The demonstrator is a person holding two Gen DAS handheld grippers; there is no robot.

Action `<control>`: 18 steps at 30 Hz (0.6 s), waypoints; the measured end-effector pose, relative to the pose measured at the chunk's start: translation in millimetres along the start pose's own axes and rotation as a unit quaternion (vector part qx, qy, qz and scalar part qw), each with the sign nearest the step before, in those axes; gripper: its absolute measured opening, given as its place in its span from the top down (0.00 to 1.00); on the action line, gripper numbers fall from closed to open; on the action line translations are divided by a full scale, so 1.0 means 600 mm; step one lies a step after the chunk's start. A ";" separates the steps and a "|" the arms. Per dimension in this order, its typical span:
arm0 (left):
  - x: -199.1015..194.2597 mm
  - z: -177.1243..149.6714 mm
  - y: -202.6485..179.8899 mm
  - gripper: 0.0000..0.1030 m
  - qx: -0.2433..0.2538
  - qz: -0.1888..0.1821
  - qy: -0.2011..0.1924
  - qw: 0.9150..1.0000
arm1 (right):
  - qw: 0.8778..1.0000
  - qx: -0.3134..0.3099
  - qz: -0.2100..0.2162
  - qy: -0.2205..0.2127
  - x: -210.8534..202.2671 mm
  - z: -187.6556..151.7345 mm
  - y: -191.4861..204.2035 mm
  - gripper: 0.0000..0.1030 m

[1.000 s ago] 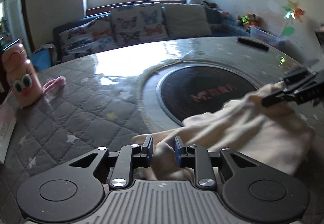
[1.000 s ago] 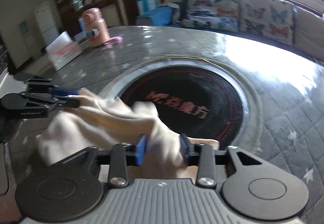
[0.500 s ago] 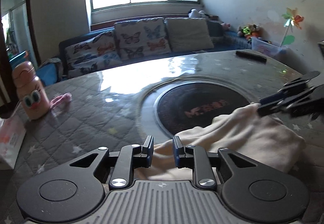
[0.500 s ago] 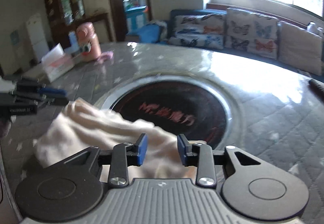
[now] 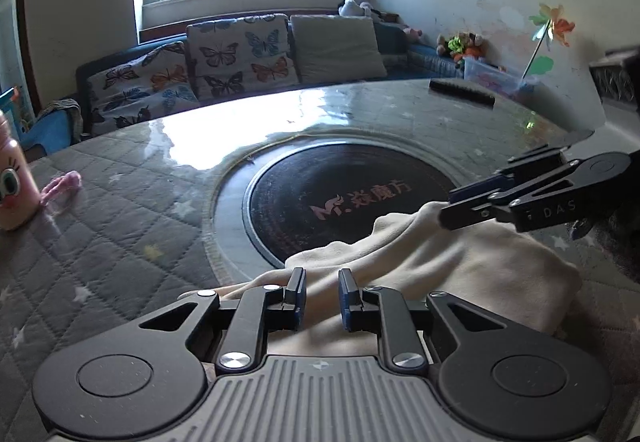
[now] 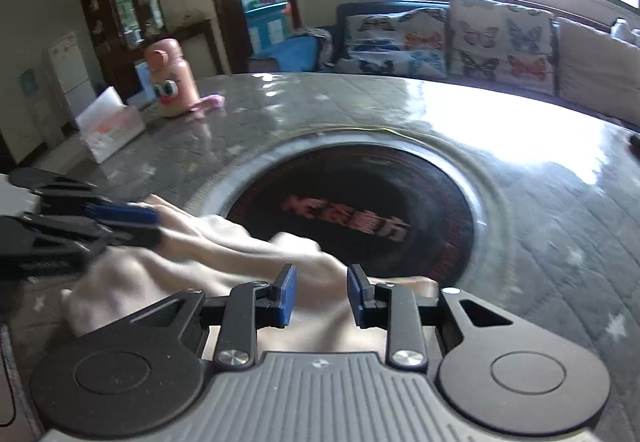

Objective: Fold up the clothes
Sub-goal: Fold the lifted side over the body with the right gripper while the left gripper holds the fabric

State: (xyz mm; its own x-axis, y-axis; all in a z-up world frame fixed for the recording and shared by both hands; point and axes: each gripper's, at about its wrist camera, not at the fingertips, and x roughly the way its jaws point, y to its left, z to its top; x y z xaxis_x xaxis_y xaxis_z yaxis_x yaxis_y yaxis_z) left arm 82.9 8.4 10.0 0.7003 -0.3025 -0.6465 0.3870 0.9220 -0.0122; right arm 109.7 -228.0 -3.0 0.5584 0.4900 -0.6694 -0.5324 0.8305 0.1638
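On the quilted grey surface (image 5: 120, 234) your cream garment (image 5: 460, 262) lies bunched at the near edge, its far fold lapping onto the dark round plate (image 5: 344, 198) set in the middle. Your left tool (image 5: 322, 300) sits low over the garment's left end with its blue-padded fingers spread; cloth lies in the gap but the pads do not press it. In the right wrist view the same tool (image 6: 136, 226) comes in from the left, blurred, its tips right at a raised fold of the garment (image 6: 224, 254).

Your right tool (image 6: 322, 296) hangs over the other end, fingers spread wider, cloth beneath and between them unpinched. From the left wrist view it (image 5: 448, 208) reaches in from the right, tilted slightly down, tips meeting the lifted corner of cloth; whether they touch it, you cannot tell.

Well apart at the far left stand a pink cartoon-faced bottle (image 6: 172, 82), a pink scrap (image 6: 208, 104) just beside it and a white box (image 6: 110, 126). A dark remote (image 5: 460, 92) lies at the far right rim. Butterfly cushions (image 5: 240, 58) line the sofa beyond.
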 end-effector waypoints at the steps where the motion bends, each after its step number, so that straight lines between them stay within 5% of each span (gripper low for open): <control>1: 0.008 0.000 0.001 0.82 -0.001 0.003 0.004 1.000 | 1.000 -0.004 0.005 0.001 0.008 0.005 0.006 0.73; 9: 0.023 -0.005 0.033 0.80 -0.049 0.007 0.006 0.999 | 1.000 -0.002 0.004 0.005 0.047 0.018 0.023 0.73; 13: 0.005 0.001 0.024 0.80 -0.036 -0.001 -0.016 0.999 | 1.000 -0.010 0.000 -0.001 0.048 0.023 0.032 0.73; 18: 0.027 0.000 0.017 0.79 -0.022 0.013 0.004 1.000 | 1.000 -0.005 -0.006 0.014 0.058 0.024 0.032 0.73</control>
State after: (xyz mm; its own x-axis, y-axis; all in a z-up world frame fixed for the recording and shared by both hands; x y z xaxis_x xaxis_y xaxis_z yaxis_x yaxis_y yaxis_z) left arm 98.2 12.9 -0.3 0.7051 -0.2775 -0.6525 0.3420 0.9392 -0.0299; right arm 128.2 -191.0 -12.9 0.5472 0.4720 -0.6912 -0.5313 0.8340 0.1489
